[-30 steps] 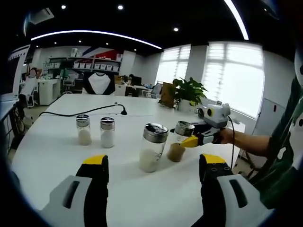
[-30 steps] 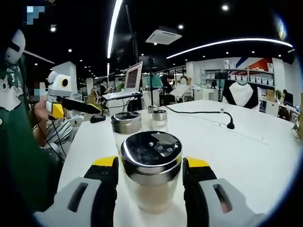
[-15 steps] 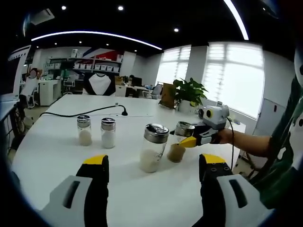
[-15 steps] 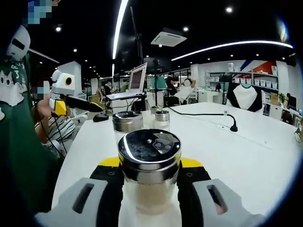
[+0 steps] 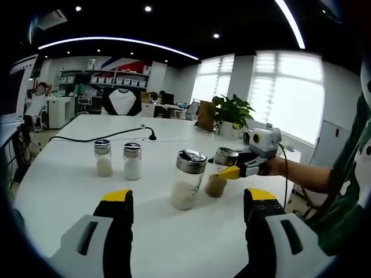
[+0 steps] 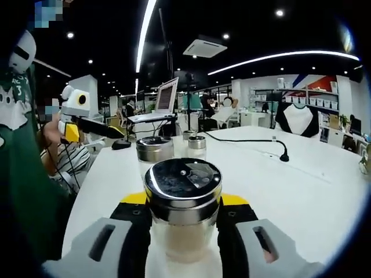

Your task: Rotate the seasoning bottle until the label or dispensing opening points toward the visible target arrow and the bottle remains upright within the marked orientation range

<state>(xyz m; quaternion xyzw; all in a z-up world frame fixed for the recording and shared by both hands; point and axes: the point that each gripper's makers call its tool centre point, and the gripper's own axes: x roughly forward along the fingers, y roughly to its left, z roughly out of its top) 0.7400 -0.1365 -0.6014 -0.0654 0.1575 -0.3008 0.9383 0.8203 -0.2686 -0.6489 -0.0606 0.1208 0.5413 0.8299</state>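
Observation:
A glass seasoning bottle (image 6: 182, 231) with a perforated steel cap and tan contents stands upright on the white table (image 6: 301, 191). My right gripper (image 6: 184, 200) is shut on it, a yellow-tipped jaw pressed to each side. From the left gripper view the same bottle (image 5: 218, 176) stands at centre right, with the right gripper (image 5: 233, 172) reaching in from the right. My left gripper (image 5: 189, 197) hangs open above the table's near part, short of a larger bottle (image 5: 186, 180) of white grains. The left gripper (image 6: 72, 128) also shows at far left in the right gripper view.
Two small shakers (image 5: 103, 158) (image 5: 132, 161) stand left of the larger bottle. A black cable with a plug (image 5: 152, 137) crosses the far table. A potted plant (image 5: 232, 113) sits at the back right. A laptop (image 6: 165, 95) and a seated person (image 6: 64, 159) are beyond the table edge.
The right jaws have shut onto the tan bottle's sides, where a second ago there were gaps. The left gripper and the other bottles have stayed put.

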